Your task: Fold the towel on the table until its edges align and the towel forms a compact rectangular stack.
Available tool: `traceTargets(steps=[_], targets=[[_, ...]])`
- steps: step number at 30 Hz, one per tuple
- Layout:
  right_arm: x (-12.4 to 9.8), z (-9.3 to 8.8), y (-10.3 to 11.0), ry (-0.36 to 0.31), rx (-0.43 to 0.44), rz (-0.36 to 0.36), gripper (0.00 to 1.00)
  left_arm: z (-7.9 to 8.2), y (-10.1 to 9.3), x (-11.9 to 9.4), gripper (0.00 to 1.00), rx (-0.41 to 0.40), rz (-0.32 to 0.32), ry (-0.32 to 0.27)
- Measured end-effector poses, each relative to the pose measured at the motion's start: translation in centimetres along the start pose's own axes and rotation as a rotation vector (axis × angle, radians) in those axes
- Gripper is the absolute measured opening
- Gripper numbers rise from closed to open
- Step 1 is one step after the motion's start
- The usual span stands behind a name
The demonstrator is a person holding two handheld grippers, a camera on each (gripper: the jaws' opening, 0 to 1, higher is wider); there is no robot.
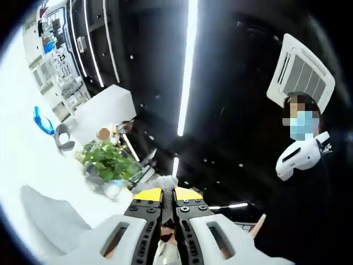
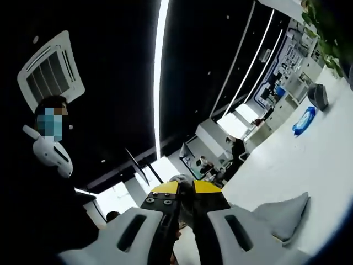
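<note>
Left gripper [image 1: 169, 194] points up toward the dark ceiling, its 2 yellow-tipped jaws drawn almost together with only a thin slit between them. A tuft of grey towel [image 1: 165, 181] pokes out just past the tips, and more pale cloth shows low in the slit between the jaws, so the jaws are pinched on the cloth. A pale grey fold with a peaked shape lies on the white bench [image 1: 22, 165] near the lower left edge of the left gripper view; whether it belongs to the same towel cannot be told. A green plant [image 1: 107, 160] stands on the bench just left of the jaws, with a blue object [image 1: 43, 121] and a grey object [image 1: 63, 139] further along.

Right gripper [image 2: 186, 189] is likewise tilted up, jaws nearly closed, with a small grey bunch of the towel caught at the yellow tips and standing just above them. A pale grey peaked fold lies on the bench to the right of this gripper. A blue object and a grey object sit far off toward the upper right edge of the bench.

A person [image 2: 52, 144] in dark clothes stands near a ceiling vent [image 2: 49, 72], beside a long ceiling light [image 2: 160, 72].
</note>
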State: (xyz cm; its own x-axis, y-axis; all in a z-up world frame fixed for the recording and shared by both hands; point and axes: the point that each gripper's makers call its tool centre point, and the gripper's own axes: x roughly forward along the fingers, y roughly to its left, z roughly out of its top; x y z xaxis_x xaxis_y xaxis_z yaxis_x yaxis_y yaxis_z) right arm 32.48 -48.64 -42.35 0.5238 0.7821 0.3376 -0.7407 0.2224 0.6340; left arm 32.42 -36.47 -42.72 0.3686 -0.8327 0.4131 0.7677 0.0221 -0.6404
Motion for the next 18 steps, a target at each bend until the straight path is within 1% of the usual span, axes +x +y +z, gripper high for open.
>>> traceTargets(steps=[1,2,3,4,5,6,7,8,9,10,12,13,14,15,16,17,18], targets=[[-0.1,-0.6,-0.8,0.034,0.010,-0.025,0.04,-0.3,0.9,-0.3,0.06,0.007,0.042,0.018],[-0.3,-0.8,-1.5,0.052,0.015,-0.048,0.04,-0.6,1.4,-0.4,0.06,0.016,0.067,0.042],[-0.5,-1.2,-2.7,0.077,0.022,-0.088,0.04,-0.8,2.0,-0.5,0.06,0.027,0.092,0.065],[-0.6,-1.4,-3.3,0.092,0.034,-0.103,0.04,-1.0,2.8,-0.6,0.06,0.039,0.121,0.097],[-0.8,-1.6,-4.6,0.114,0.057,-0.134,0.04,-1.2,3.5,-0.6,0.06,0.032,0.147,0.119],[-0.8,-1.7,-5.2,0.128,0.059,-0.147,0.04,-1.3,4.6,-0.7,0.06,0.023,0.181,0.154],[-0.8,-2.0,-6.1,0.166,0.066,-0.164,0.04,-1.3,5.3,-0.8,0.05,0.028,0.203,0.179],[-0.7,-2.1,-6.6,0.183,0.070,-0.175,0.04,-1.2,6.6,-0.9,0.05,0.035,0.243,0.208],[-0.6,-2.1,-6.9,0.186,0.073,-0.181,0.04,-1.1,7.3,-0.9,0.05,0.031,0.262,0.223],[-0.2,-2.2,-7.5,0.207,0.084,-0.187,0.04,-0.9,8.4,-1.0,0.05,0.009,0.297,0.233],[0.2,-2.2,-9.1,0.233,0.095,-0.220,0.04,-0.8,9.7,-1.0,0.05,0.013,0.329,0.255],[0.4,-2.2,-9.7,0.245,0.104,-0.235,0.04,-0.8,10.5,-1.1,0.05,0.013,0.356,0.267],[0.6,-2.3,-10.7,0.266,0.098,-0.255,0.04,-0.8,11.1,-1.1,0.05,0.010,0.381,0.280],[0.6,-2.5,-11.4,0.285,0.086,-0.275,0.04,-0.8,12.0,-1.2,0.05,0.026,0.410,0.298],[0.7,-2.7,-12.5,0.311,0.065,-0.313,0.04,-0.9,12.6,-1.2,0.05,0.036,0.431,0.314],[0.8,-2.8,-13.2,0.328,0.045,-0.333,0.04,-1.2,13.5,-1.4,0.05,0.050,0.470,0.347],[1.0,-3.1,-14.1,0.350,0.014,-0.360,0.04,-1.2,14.2,-1.5,0.05,0.070,0.490,0.369]])
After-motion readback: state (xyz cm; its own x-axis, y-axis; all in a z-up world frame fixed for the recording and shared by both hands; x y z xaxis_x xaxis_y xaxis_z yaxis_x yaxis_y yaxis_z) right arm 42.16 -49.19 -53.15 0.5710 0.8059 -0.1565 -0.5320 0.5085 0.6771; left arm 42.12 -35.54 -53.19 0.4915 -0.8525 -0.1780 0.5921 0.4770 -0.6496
